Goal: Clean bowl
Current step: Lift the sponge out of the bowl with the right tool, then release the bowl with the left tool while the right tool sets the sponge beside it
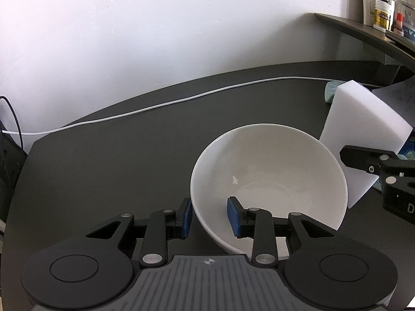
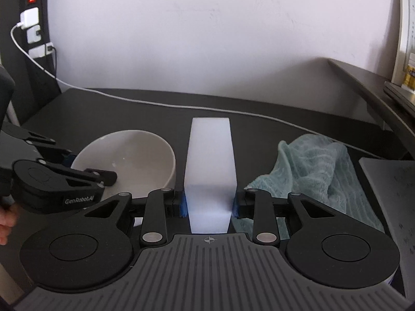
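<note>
1. A white round ceramic bowl (image 1: pixel 269 181) was seen on the dark grey matte tabletop (image 1: pixel 116 155), tilted, its rim toward the left wrist camera.
2. The left gripper (image 1: pixel 210 217) was spread apart, straddling the bowl's near wall: one blue pad (image 1: pixel 234 216) inside the bowl, the other outside. Contact with the wall could not be confirmed.
3. A small white speck (image 1: pixel 235 180) was noted on the bowl's inner surface.
4. The right gripper (image 2: pixel 210 202) was clamped on a white rectangular foam sponge block (image 2: pixel 210 160), held just beside the bowl's right side.
5. A pale teal terry cloth (image 2: pixel 313 171) was left crumpled on the tabletop, right of the sponge.
6. A thin white cable (image 1: pixel 155 107) was run along the table's back edge.
</note>
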{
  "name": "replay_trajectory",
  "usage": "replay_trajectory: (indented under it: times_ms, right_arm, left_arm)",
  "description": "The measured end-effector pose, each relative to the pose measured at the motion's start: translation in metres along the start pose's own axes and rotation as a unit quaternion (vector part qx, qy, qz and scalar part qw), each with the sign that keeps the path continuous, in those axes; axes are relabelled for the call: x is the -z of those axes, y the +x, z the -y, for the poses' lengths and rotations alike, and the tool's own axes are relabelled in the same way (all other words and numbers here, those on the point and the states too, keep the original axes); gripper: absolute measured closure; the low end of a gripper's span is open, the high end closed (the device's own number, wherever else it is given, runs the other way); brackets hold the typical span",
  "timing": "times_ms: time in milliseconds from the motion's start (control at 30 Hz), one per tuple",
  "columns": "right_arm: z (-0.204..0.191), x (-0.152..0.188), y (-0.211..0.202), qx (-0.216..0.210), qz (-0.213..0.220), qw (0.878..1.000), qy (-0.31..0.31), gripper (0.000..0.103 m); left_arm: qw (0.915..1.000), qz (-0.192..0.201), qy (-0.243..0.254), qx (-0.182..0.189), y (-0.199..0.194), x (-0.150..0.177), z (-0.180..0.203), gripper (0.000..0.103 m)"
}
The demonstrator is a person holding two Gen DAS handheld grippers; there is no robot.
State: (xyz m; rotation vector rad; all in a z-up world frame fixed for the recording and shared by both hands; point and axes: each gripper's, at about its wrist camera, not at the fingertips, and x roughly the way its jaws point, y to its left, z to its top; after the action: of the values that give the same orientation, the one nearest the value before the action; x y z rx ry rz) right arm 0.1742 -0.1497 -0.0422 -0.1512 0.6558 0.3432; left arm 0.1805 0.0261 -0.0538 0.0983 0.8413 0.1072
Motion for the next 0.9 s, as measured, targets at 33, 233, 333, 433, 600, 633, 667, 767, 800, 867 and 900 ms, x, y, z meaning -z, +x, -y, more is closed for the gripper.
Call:
replay_trajectory:
  times_ms: [33, 233, 333, 433, 600, 633, 667, 767, 800, 867, 900]
  right_arm:
    - [0.000, 0.000, -0.001, -0.001, 0.001, 1.000, 0.000, 0.062]
    - [-0.003, -0.002, -0.012, 0.004, 0.010, 1.000, -0.011, 0.052]
    - [-0.006, -0.004, -0.025, 0.009, 0.024, 0.999, -0.019, 0.051]
    - [-0.008, -0.006, -0.045, 0.018, 0.042, 0.999, -0.025, 0.049]
    - [-0.014, -0.006, -0.102, 0.018, 0.067, 0.998, -0.009, 0.039]
    - [-0.016, -0.003, -0.110, 0.017, 0.065, 0.998, -0.006, 0.037]
    - [-0.019, 0.001, -0.118, 0.016, 0.061, 0.998, -0.004, 0.036]
    - [-0.027, 0.017, -0.139, 0.012, 0.046, 0.999, 0.000, 0.032]
    - [-0.029, 0.025, -0.145, 0.012, 0.039, 0.999, 0.004, 0.029]
    - [-0.033, 0.038, -0.154, 0.011, 0.024, 1.000, 0.012, 0.026]
    - [-0.034, 0.044, -0.156, 0.009, 0.015, 1.000, 0.016, 0.022]
  left_arm:
    - [1.0000, 0.000, -0.002, 0.000, 0.000, 0.000, -0.001, 0.070]
    - [0.9999, 0.010, -0.014, 0.001, -0.005, 0.000, -0.006, 0.070]
    - [0.9995, 0.022, -0.021, 0.001, -0.015, 0.000, -0.010, 0.069]
    - [0.9989, 0.038, -0.027, 0.000, -0.029, -0.001, -0.015, 0.069]
    - [0.9965, 0.079, -0.026, -0.008, -0.080, 0.008, -0.021, 0.058]
    - [0.9963, 0.082, -0.025, -0.009, -0.089, 0.012, -0.020, 0.057]
    - [0.9963, 0.082, -0.023, -0.009, -0.094, 0.016, -0.019, 0.055]
    - [0.9949, 0.087, 0.018, 0.049, -0.117, 0.036, -0.021, 0.048]
    - [0.9947, 0.086, 0.011, 0.056, -0.128, 0.047, -0.020, 0.045]
    - [0.9941, 0.081, 0.001, 0.072, -0.139, 0.060, -0.013, 0.041]
    - [0.9937, 0.075, -0.005, 0.082, -0.145, 0.068, -0.009, 0.033]
